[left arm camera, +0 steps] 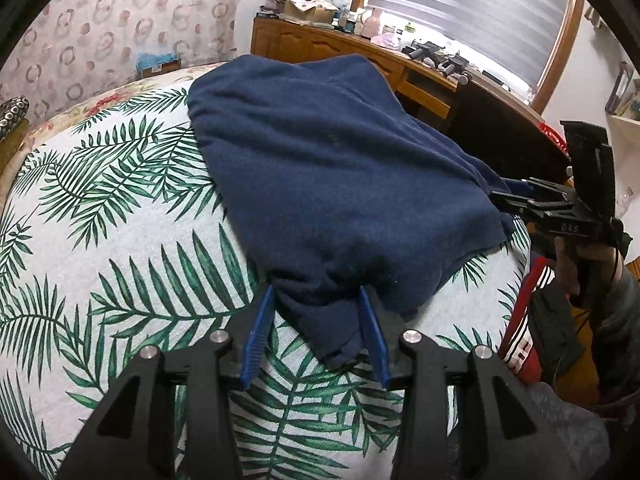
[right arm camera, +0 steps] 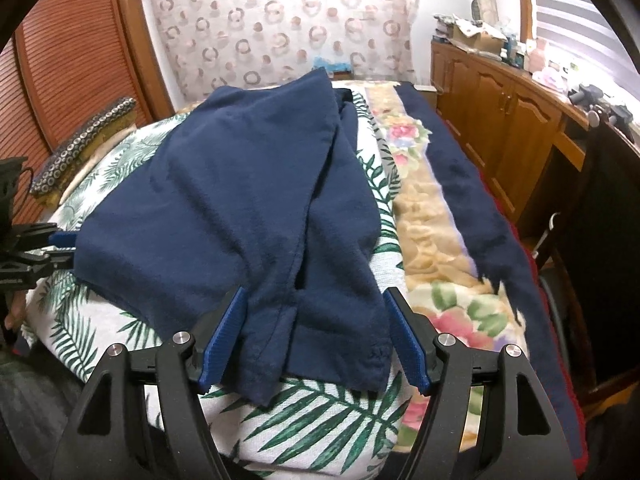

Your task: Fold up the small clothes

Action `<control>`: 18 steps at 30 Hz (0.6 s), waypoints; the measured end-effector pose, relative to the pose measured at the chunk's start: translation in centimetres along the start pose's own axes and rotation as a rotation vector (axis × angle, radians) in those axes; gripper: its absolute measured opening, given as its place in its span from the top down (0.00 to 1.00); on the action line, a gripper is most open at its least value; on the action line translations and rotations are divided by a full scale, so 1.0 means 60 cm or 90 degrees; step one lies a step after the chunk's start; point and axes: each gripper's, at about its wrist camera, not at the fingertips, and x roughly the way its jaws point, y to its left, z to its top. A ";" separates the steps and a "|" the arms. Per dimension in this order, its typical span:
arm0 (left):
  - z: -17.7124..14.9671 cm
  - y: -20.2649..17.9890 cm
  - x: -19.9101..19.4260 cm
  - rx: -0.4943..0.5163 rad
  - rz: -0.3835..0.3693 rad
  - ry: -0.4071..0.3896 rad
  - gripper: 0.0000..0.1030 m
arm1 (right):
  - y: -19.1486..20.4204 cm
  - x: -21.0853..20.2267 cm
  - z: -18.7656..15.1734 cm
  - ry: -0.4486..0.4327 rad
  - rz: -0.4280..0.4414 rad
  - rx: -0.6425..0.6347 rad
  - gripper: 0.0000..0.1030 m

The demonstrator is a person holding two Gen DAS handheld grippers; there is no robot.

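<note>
Palm-leaf sheet (left arm camera: 120,264) on bed (bedroom, probably); wooden cabinets (right arm camera: 500,100) beside.

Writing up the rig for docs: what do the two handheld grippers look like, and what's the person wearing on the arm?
Both match: the left gripper and the right gripper have black angular linkage arms with silver round pivot bolts, and flat blue ribbed finger pads. The left view shows pale stamped characters on the right gripper's black body and a thin dark cable beside its handle. A grey sleeve covers that arm.
</note>
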 end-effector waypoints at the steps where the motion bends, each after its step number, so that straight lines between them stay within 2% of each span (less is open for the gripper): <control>1: 0.000 0.001 0.000 -0.003 -0.004 -0.002 0.60 | 0.002 -0.002 -0.001 -0.001 0.008 -0.001 0.31; 4: -0.002 0.006 -0.001 -0.018 -0.032 -0.003 0.63 | 0.011 -0.002 -0.003 0.004 0.023 -0.010 0.30; 7: -0.003 0.005 -0.001 -0.014 -0.042 -0.004 0.72 | 0.016 0.004 -0.006 0.010 0.024 -0.021 0.31; 12: -0.002 -0.001 -0.009 -0.001 -0.044 -0.015 0.88 | 0.022 0.006 -0.003 0.013 0.033 -0.038 0.53; 15: 0.000 -0.004 -0.017 0.006 -0.044 -0.028 0.92 | 0.024 0.008 -0.002 0.016 0.040 -0.043 0.73; 16: 0.002 -0.005 -0.024 0.007 -0.046 -0.039 0.93 | 0.024 0.009 -0.001 0.017 0.049 -0.042 0.84; 18: 0.008 -0.003 -0.041 0.005 -0.052 -0.064 0.94 | 0.026 0.008 -0.002 0.013 0.058 -0.043 0.89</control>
